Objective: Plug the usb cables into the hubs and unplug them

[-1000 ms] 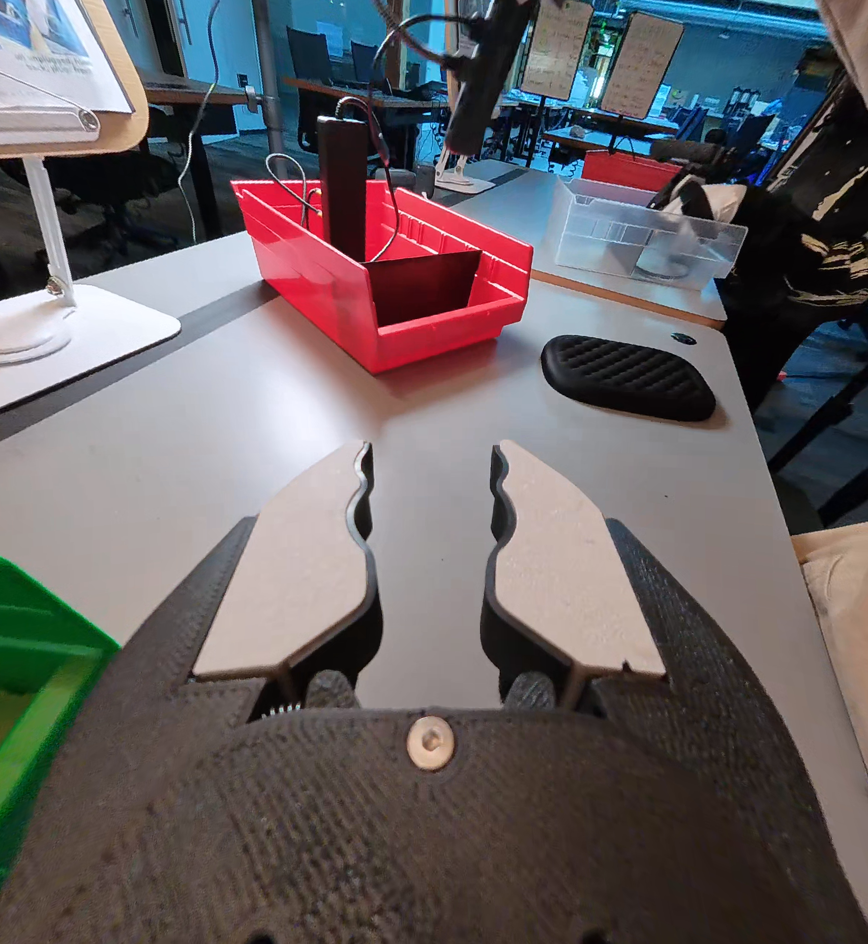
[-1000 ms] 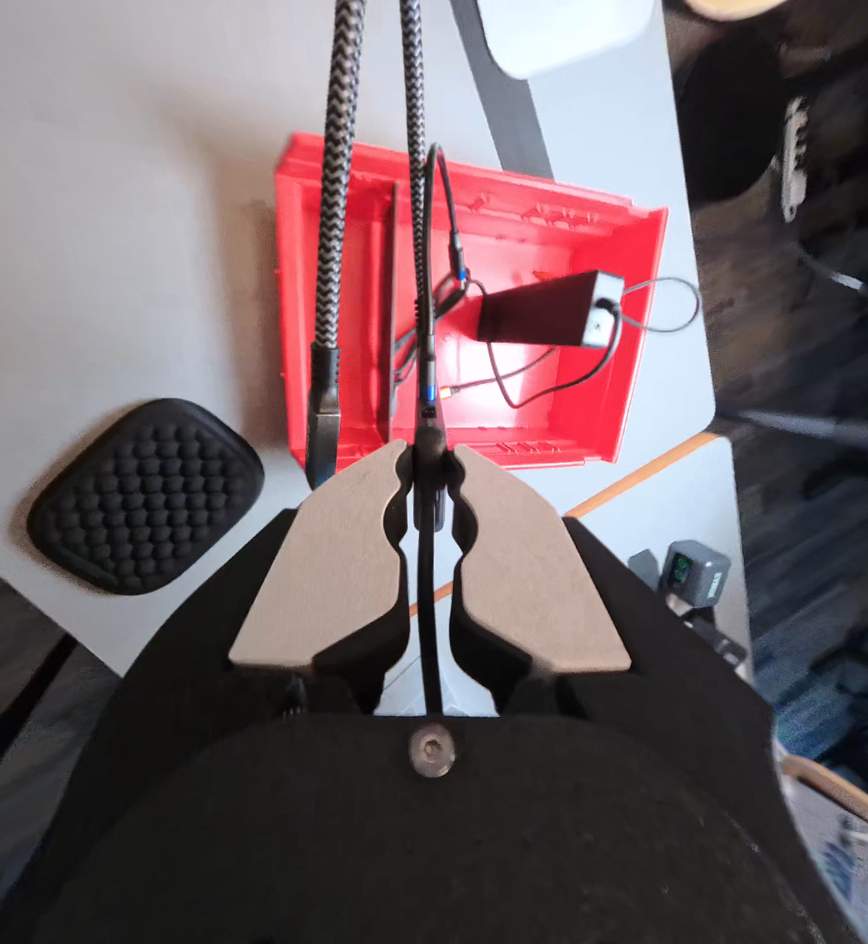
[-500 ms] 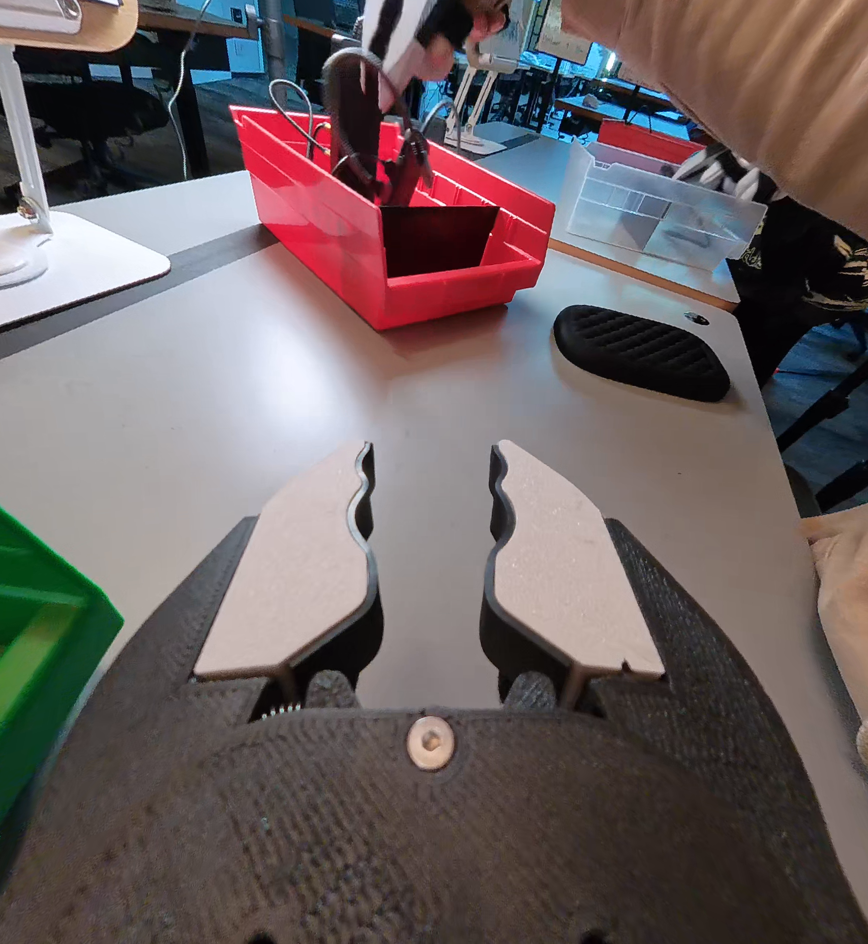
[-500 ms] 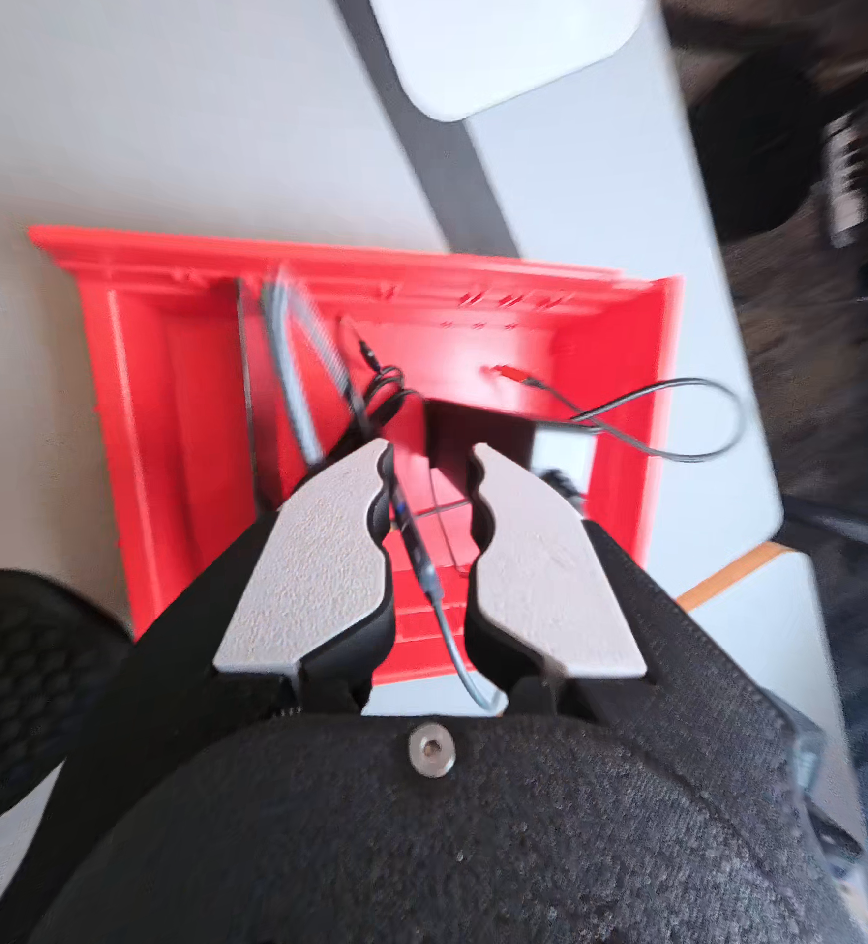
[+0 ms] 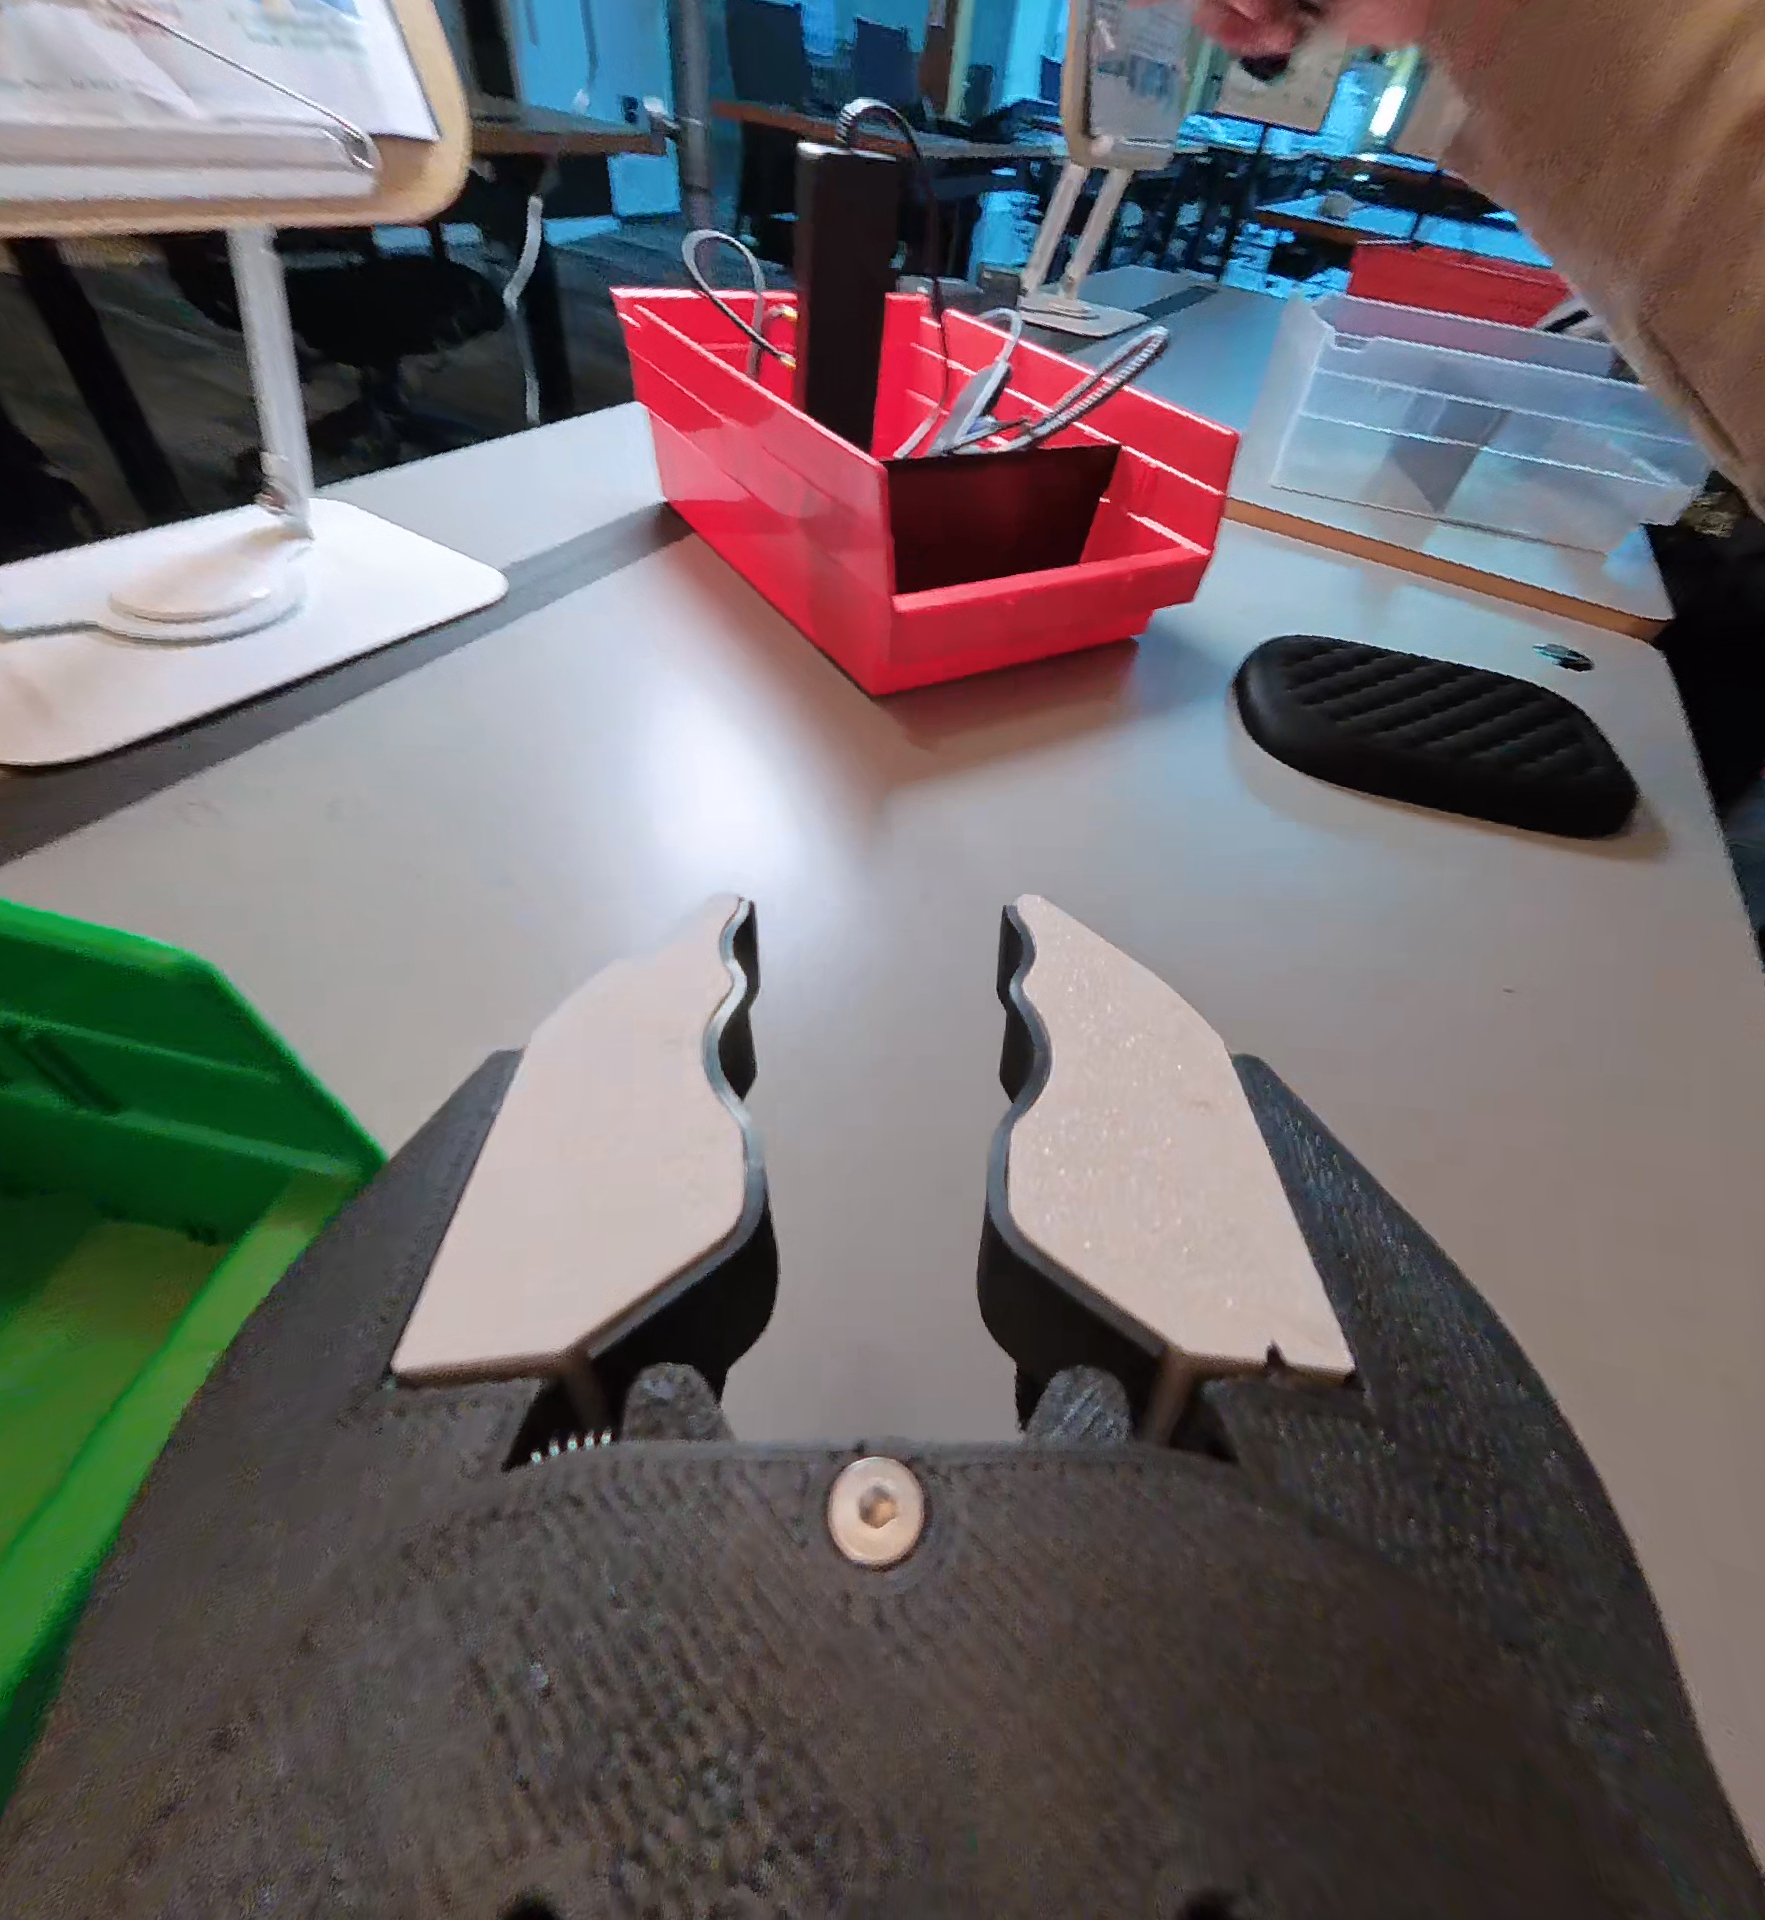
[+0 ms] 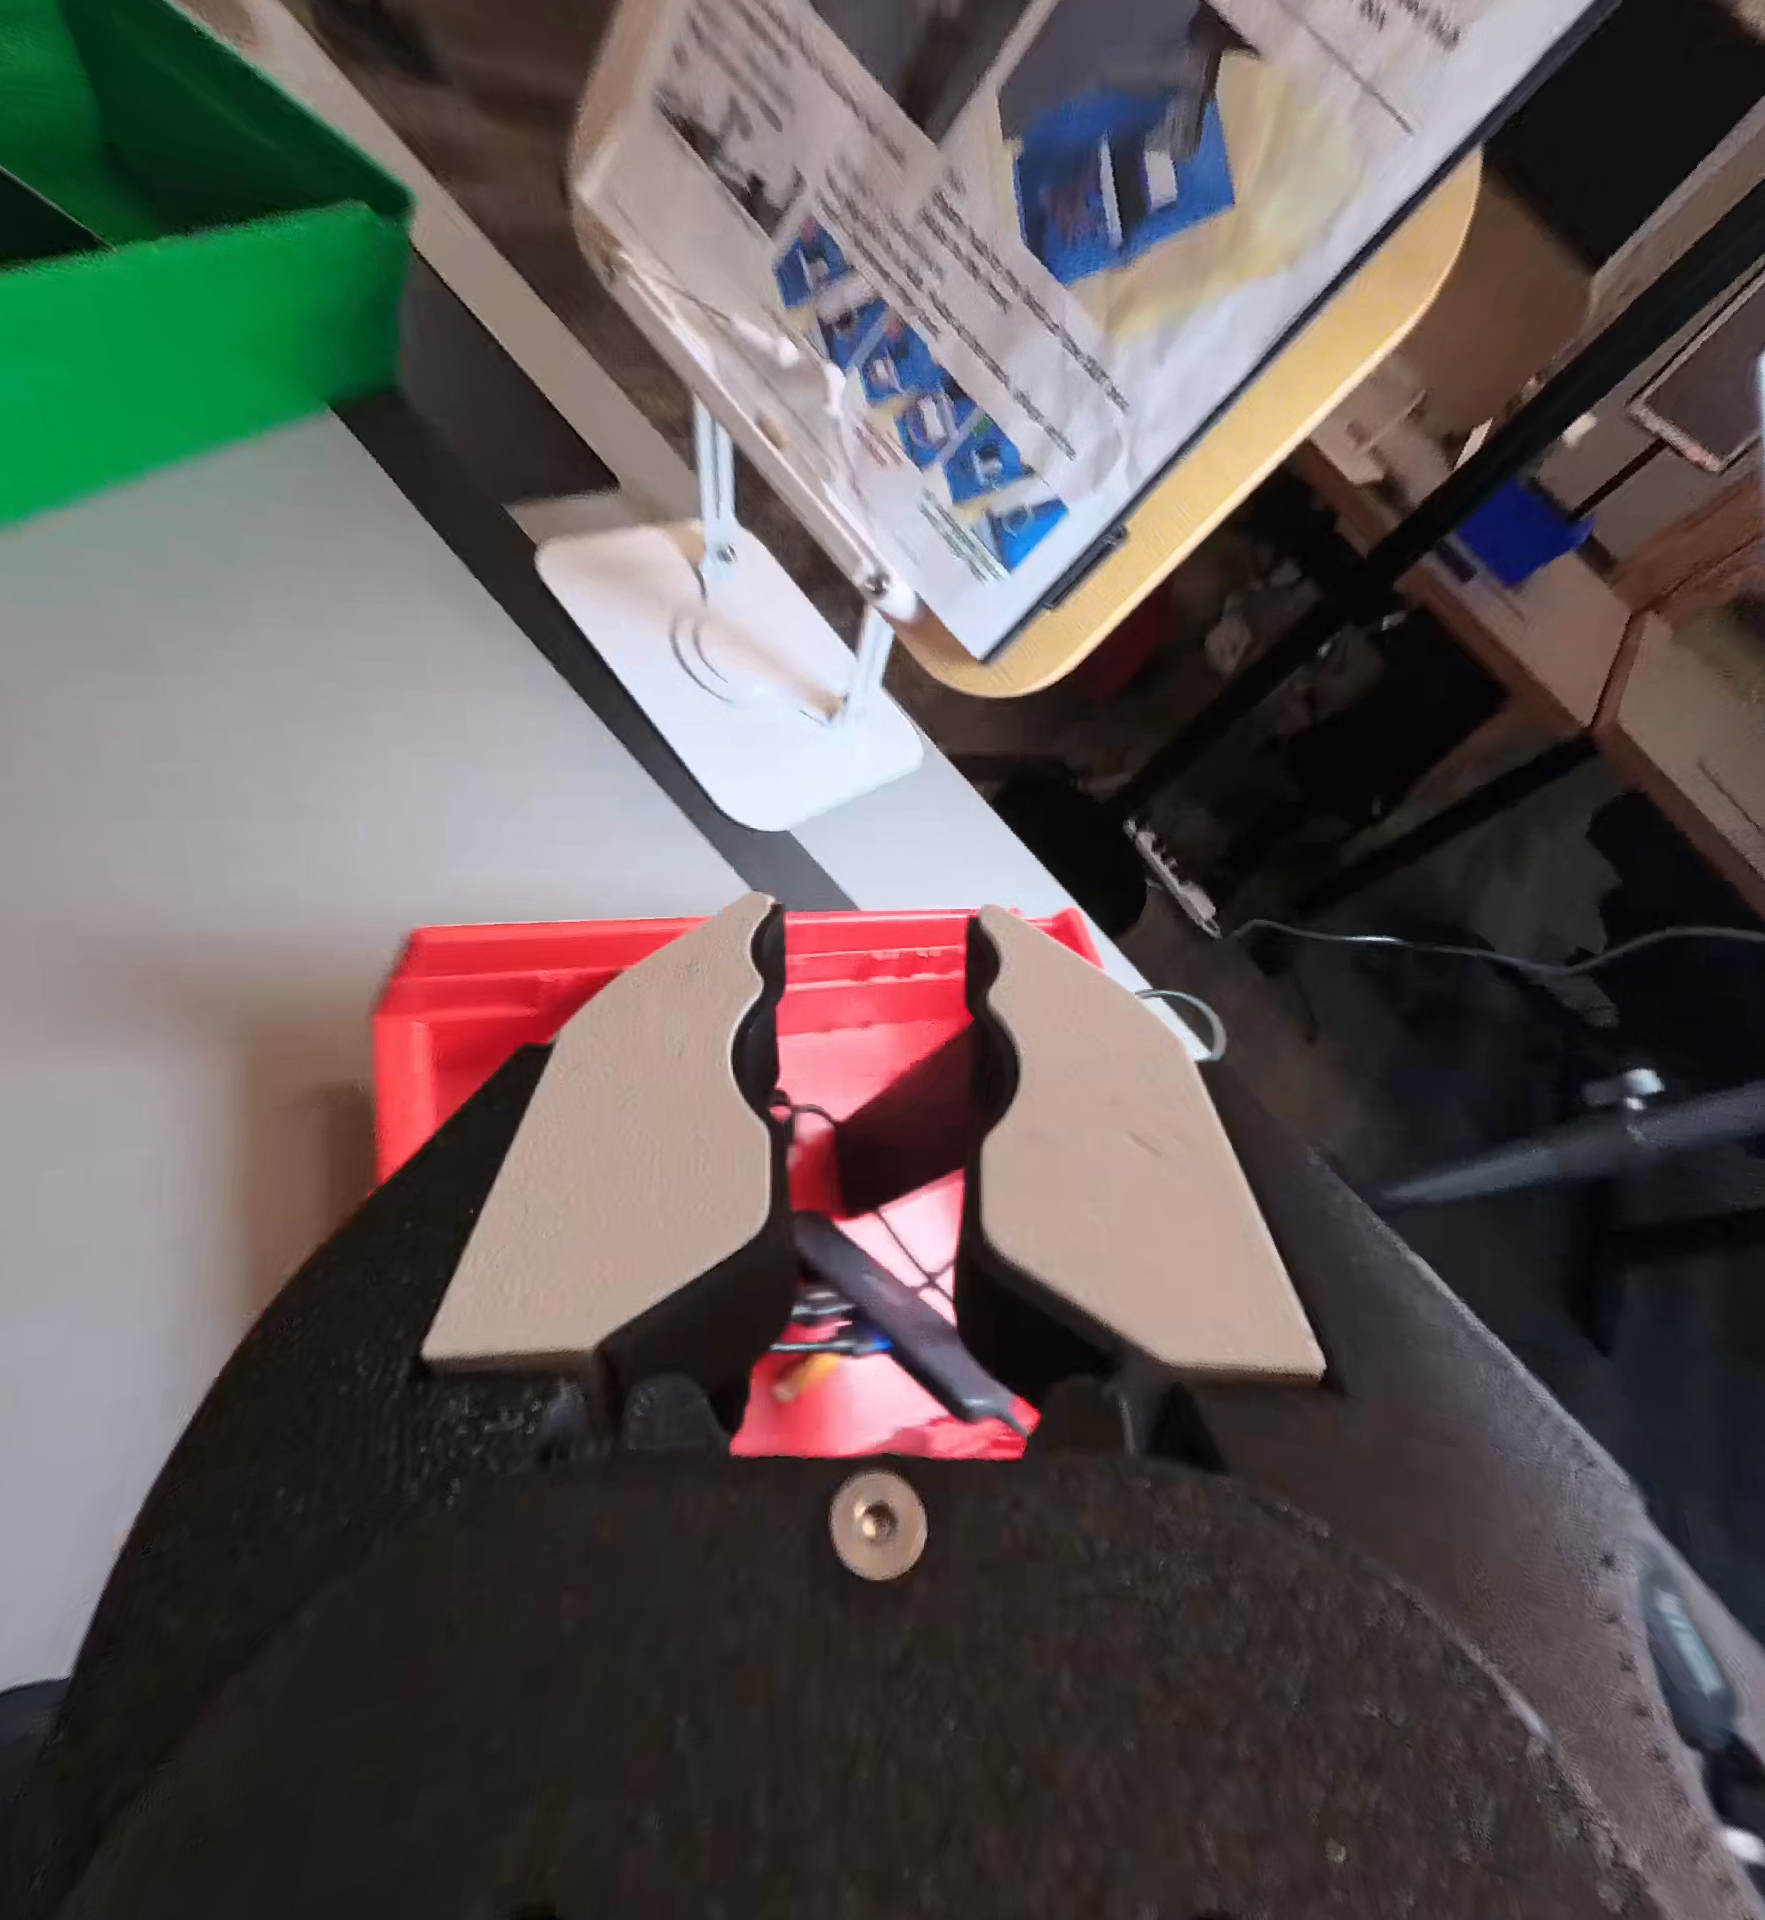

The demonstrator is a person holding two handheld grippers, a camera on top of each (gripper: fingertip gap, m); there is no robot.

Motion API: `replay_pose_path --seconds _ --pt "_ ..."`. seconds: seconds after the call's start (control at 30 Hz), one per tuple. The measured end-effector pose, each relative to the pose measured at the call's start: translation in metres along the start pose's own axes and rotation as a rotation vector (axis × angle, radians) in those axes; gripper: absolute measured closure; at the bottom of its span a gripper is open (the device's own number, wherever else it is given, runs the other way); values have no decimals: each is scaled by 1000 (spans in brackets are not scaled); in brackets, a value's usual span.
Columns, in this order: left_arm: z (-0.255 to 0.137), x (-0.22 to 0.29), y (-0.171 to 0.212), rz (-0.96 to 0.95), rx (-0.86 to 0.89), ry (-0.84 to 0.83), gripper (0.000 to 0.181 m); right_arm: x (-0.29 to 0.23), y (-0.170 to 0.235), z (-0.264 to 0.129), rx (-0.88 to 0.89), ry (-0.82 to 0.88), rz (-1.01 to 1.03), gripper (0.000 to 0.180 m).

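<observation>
A red bin (image 5: 774, 499) stands at the back middle of the grey table. A black hub (image 5: 842, 291) stands upright in it, with several cables (image 5: 1086, 390) lying beside it. My left gripper (image 5: 876, 914) is open and empty, low over the table and well short of the bin. My right gripper (image 6: 873, 914) is open above the red bin (image 6: 483, 997). Between its fingers I see the hub (image 6: 904, 1138) and a black cable plug (image 6: 888, 1314) lying loose on the bin floor. Neither gripper touches anything.
A green bin (image 5: 78, 1143) sits at the near left, also in the right wrist view (image 6: 130, 312). A black wrist rest (image 5: 1429, 727) lies to the right. A white document stand (image 5: 182, 623) is at the left and a clear organiser (image 5: 1460, 436) at the back right. A beige sleeve (image 5: 1636, 208) hangs at the top right.
My right gripper has opened and let go of the cable, which now lies in the red bin, and its view has swung up and away. My left gripper has stayed open and shifted slightly.
</observation>
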State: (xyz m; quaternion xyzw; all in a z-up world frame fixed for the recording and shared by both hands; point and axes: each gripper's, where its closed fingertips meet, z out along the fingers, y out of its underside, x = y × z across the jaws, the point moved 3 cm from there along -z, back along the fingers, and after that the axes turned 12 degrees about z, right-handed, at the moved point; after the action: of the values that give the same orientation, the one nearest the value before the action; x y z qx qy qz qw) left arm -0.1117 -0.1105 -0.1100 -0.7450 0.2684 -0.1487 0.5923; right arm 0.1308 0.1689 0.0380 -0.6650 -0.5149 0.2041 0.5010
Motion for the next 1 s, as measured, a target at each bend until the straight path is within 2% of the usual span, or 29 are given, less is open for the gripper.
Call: replay_pose_path --seconds 0.13,0.2,0.3,0.4,0.5,0.57,0.63,0.67,0.83,1.0 --pt "-21 -22 -2 48 -43 -132 132 -62 47 -22 8 -29 60 146" --pt "-34 -40 6 100 -140 -206 130 -97 84 -20 -87 -68 56 146" --pt "-54 -68 23 145 -340 -271 126 -132 142 -5 -333 -83 -32 143" --pt "-63 -88 50 170 -590 -250 117 -130 174 14 -519 11 -184 137" --pt "-64 -98 86 197 -825 -166 114 -120 179 37 -599 44 -262 134" --pt "-58 -100 103 237 -903 -112 130 -111 183 54 -661 55 -320 138" --pt "-53 -104 112 354 -928 -80 146 -117 187 67 -686 -31 -336 150" --pt "-49 -104 110 372 -901 -68 149 -118 185 72 -668 -33 -350 150" --pt "-29 -85 103 452 -868 -54 151 -142 181 66 -631 -56 -449 149" --pt "2 -46 91 557 -809 55 150 -192 179 40 -590 -131 -512 150"
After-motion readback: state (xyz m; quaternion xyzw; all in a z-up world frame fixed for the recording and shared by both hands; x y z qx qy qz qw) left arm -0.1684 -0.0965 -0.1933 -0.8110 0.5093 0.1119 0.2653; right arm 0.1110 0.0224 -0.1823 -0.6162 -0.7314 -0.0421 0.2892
